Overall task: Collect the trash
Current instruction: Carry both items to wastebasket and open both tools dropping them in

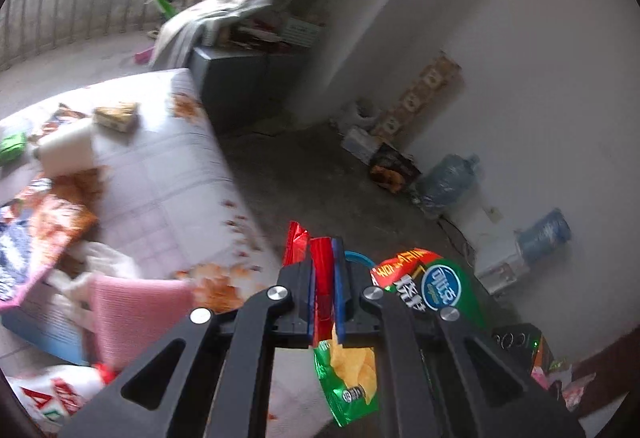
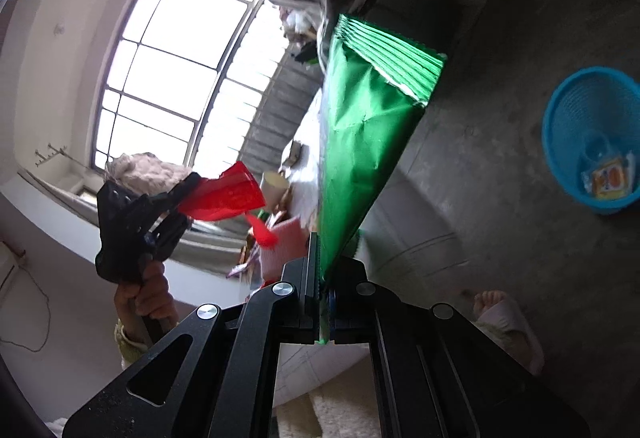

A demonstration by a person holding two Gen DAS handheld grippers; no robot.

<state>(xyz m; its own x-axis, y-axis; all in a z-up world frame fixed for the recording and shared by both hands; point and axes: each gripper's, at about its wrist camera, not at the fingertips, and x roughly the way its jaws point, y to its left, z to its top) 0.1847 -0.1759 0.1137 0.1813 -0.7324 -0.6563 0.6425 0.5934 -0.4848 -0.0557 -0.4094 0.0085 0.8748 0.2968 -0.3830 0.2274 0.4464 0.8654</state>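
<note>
Green chip bag (image 2: 368,125) stands lengthwise upward from clamped right tool (image 2: 322,278); left tool (image 1: 324,278) pinches red wrapper (image 1: 322,274).

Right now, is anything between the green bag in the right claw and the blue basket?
Nothing visible. The right claw grips the green bag; only bare floor shows between it and the blue basket.

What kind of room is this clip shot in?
Probably a lived-in room at home, perhaps a bedroom: a barred window, a bare concrete floor, water jugs by the wall, and a cloth-covered table strewn with snack wrappers.
</note>
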